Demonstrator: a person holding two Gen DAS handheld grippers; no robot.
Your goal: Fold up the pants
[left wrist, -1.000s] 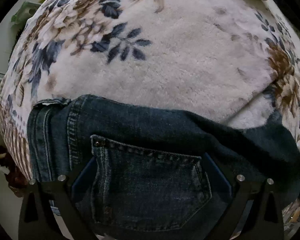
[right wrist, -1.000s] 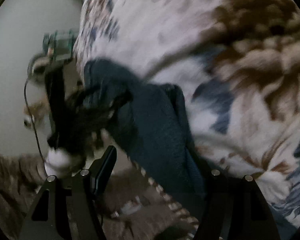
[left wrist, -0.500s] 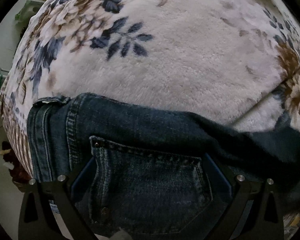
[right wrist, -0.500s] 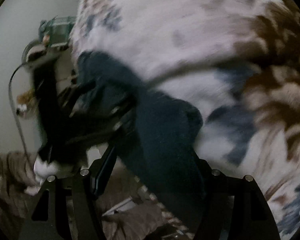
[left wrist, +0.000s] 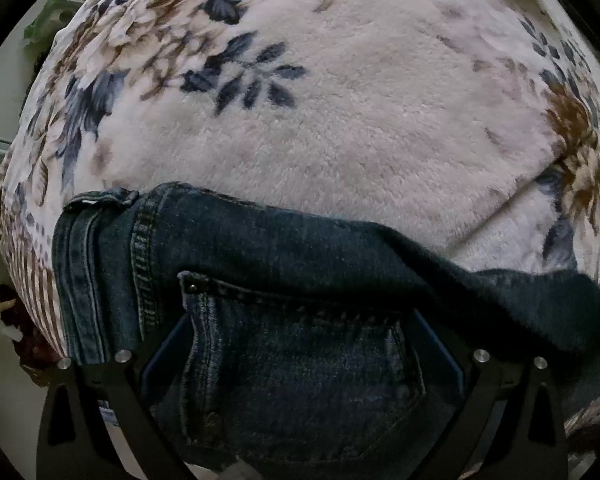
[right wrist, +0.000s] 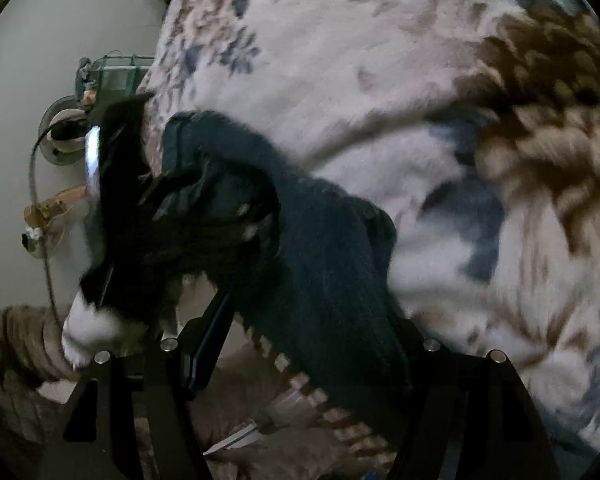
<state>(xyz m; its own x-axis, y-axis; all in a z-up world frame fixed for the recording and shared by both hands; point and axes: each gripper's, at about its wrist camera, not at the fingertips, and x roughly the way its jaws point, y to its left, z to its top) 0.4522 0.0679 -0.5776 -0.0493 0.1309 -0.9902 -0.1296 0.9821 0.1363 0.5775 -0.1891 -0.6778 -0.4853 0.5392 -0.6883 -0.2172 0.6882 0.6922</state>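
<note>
Dark blue jeans (left wrist: 284,280) lie along the near edge of a floral plush blanket (left wrist: 340,128), waistband at the left, back pocket facing up. My left gripper (left wrist: 300,344) stands wide open over the pocket, a finger on each side, holding nothing. In the right wrist view the jeans' leg (right wrist: 324,248) runs from the lower middle up to the left. My right gripper (right wrist: 312,332) is open, with the leg lying between its fingers. The left gripper's black body (right wrist: 140,208) shows at the far end of the jeans.
The blanket's striped edge (left wrist: 32,280) drops off at the left to a pale floor (right wrist: 28,80). A green wire rack (right wrist: 112,68) and a round object with a cable (right wrist: 60,128) stand on the floor. A brown patterned cloth (right wrist: 16,344) lies below the bed edge.
The right wrist view has swung, so the jeans leg and the left gripper have shifted rightward and nearer in it. The left view has barely moved; the jeans stay under it.
</note>
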